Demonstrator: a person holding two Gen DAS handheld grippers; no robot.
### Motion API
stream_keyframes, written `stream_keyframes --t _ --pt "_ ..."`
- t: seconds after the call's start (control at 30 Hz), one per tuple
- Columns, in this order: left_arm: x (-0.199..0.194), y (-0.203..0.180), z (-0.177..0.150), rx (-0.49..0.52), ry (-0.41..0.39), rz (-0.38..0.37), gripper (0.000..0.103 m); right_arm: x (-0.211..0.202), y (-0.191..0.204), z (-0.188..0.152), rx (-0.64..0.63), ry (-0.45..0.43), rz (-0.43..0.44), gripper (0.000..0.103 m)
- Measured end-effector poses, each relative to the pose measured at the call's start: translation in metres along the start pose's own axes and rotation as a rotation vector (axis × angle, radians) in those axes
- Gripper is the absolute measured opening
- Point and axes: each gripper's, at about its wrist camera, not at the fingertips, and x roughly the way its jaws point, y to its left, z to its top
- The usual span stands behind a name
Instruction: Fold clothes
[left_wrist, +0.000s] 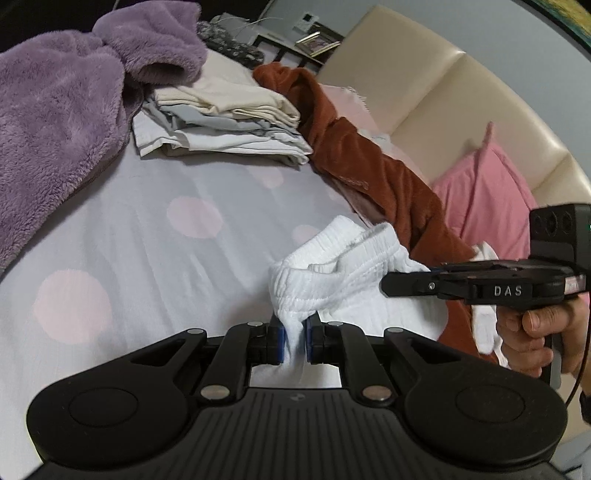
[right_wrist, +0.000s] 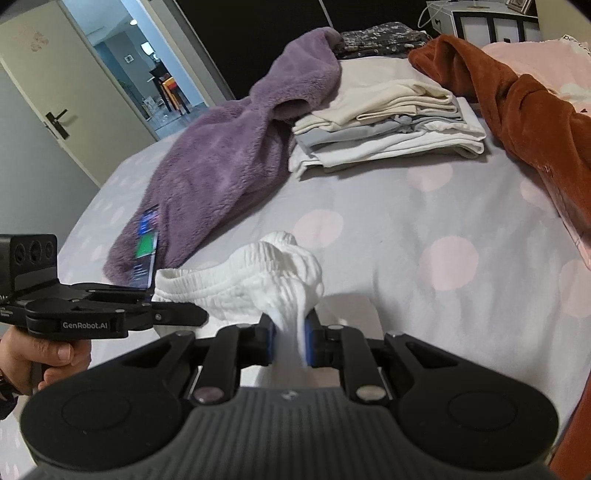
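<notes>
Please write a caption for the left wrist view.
Both grippers hold a white garment above a dotted bed.

The right gripper (right_wrist: 290, 341) pinches the white shorts (right_wrist: 258, 280) above the bed (right_wrist: 406, 229). The left gripper (right_wrist: 184, 315) holds them too.

White garment (left_wrist: 347, 258); purple fleece (left_wrist: 55, 122); rust robe (left_wrist: 369, 166); pink-dotted lilac sheet (left_wrist: 166, 240).

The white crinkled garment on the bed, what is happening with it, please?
A person holds a claw in each hand, and both are shut on the white crinkled garment with the elastic waistband. The left claw and the right claw each pinch one part of it, lifted above the dotted grey bedsheet. A stack of folded pale clothes lies behind.
</notes>
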Motion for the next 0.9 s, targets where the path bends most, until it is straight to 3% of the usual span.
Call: stream_keyframes --t 0.5,0.8,0.9 --pt "-0.034 -0.038 -0.066 0.072 -0.047 -0.063 0.008 -0.053 0.021 -0.062 -0.166 -0.017 0.056 0.018" --pt "-0.018 -0.045 -0.133 0.125 0.056 -0.088 0.009 -0.046 0.006 -0.133 -0.199 0.093 0.083 0.022" --pt "-0.008 -0.053 -0.153 0.156 0.114 -0.086 0.012 -0.041 0.005 -0.159 -0.223 0.130 0.029 0.026"
